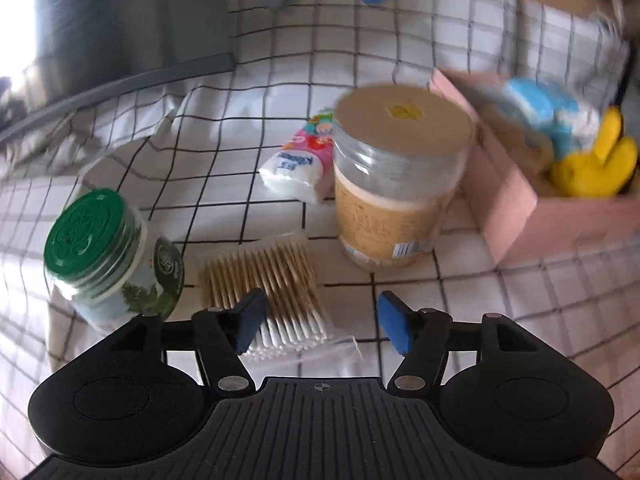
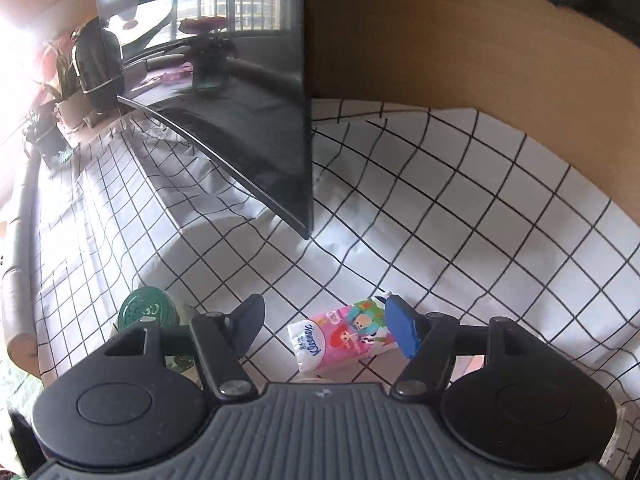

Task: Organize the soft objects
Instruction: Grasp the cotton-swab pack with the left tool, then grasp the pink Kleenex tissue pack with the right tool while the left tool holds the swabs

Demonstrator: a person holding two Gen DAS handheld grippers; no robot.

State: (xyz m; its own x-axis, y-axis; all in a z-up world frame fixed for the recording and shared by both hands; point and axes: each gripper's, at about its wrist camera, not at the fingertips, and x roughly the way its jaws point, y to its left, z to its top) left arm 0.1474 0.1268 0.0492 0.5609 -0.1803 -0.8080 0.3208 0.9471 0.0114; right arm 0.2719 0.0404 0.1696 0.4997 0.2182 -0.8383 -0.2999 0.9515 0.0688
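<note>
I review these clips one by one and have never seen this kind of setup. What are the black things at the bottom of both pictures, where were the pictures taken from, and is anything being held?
The black parts are two hand-held grippers; a person carries one in each hand, and no robot arm is involved. Each picture comes from a wide-angle camera mounted on a gripper, looking forward along its two blue-padded fingers.

The left gripper is open and holds nothing. Below it lies a bag of cotton swabs on a checked tablecloth. Nearby are a green-lidded jar, a big jar with a tan lid, a tissue pack, and a pink box containing plush toys.

The right gripper is also open and empty, above the same tissue pack. Behind it stands a dark screen.
</note>
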